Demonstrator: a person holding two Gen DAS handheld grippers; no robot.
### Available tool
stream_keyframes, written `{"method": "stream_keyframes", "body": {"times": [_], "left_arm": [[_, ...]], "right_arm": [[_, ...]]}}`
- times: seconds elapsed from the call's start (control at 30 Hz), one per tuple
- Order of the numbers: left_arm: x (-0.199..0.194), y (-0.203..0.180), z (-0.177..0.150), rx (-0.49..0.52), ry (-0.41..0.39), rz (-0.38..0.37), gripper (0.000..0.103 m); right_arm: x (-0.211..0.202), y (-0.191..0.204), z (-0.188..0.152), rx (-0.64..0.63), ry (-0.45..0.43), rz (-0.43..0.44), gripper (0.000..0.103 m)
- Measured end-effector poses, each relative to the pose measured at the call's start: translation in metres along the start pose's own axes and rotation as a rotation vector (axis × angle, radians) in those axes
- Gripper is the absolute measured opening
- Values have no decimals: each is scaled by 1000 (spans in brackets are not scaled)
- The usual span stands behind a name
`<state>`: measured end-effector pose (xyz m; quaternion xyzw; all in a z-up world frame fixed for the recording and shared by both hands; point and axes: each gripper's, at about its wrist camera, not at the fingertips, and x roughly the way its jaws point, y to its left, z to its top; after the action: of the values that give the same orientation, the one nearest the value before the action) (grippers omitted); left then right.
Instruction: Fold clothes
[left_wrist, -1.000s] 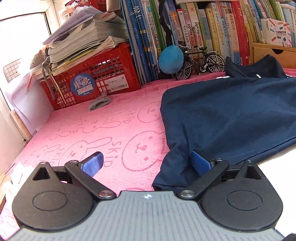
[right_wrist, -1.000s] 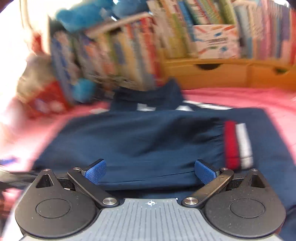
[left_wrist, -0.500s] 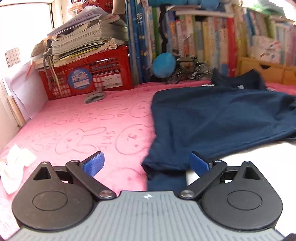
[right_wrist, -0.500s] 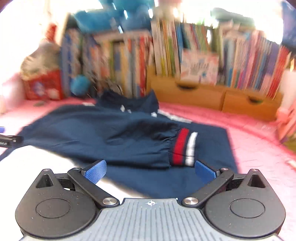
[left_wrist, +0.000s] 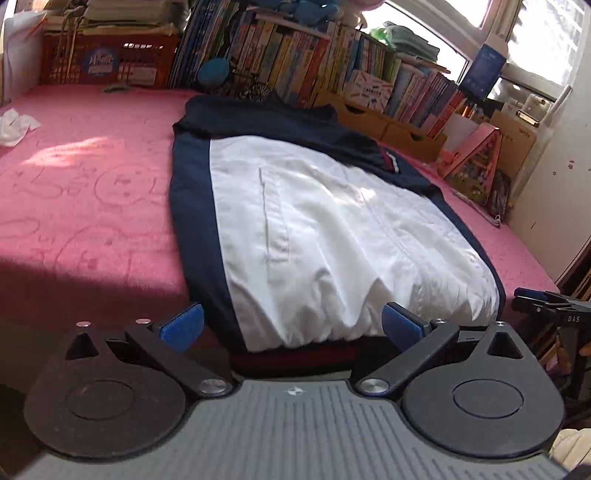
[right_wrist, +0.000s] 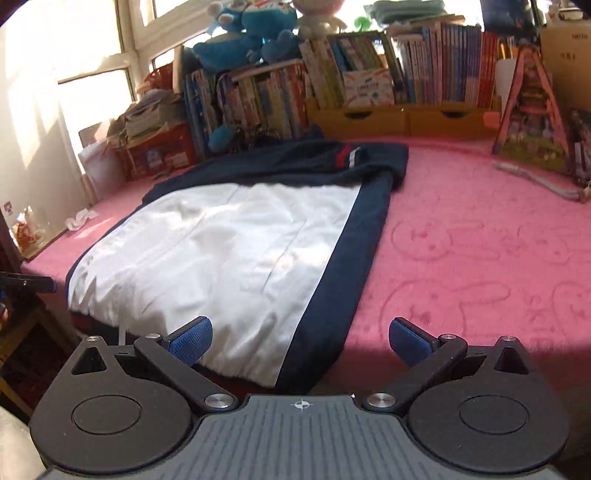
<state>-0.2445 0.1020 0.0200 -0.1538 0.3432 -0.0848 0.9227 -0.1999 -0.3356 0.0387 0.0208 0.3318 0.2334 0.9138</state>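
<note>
Both cameras have pulled back since a second ago: the pink blanket (right_wrist: 480, 236) now fills each frame, wide and bare at the right of the right wrist view. The jacket (left_wrist: 332, 229) lies at centre, white panel showing, hem at the near edge. Left gripper (left_wrist: 291, 326) and right gripper (right_wrist: 301, 338) stand apart, empty.

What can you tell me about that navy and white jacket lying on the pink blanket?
The jacket lies flat on the pink blanket, hem toward the cameras. Its lower part is a white panel, wrinkled and thin-looking, framed by navy side bands. The upper part is navy, with a sleeve folded across it, ending in a red and white striped cuff. A dark red band shows under the gathered hem. Both the left gripper and the right gripper hang open near the hem, gripping nothing.
</note>
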Motion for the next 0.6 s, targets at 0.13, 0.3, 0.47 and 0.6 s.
{"method": "stream_keyframes", "body": {"times": [0.13, 0.3, 0.47, 0.6], "left_arm": [[13, 15, -11, -79, 33, -19, 103], [36, 23, -19, -133, 69, -72, 103], [36, 17, -19, -137, 100, -138, 65], [2, 10, -10, -124, 76, -219, 48]], "right_arm": [[25, 3, -17, -15, 89, 15, 103], [53, 1, -22, 31, 148, 115, 96], [62, 5, -18, 94, 217, 234, 50], [24, 14, -4, 101, 176, 315, 42]]}}
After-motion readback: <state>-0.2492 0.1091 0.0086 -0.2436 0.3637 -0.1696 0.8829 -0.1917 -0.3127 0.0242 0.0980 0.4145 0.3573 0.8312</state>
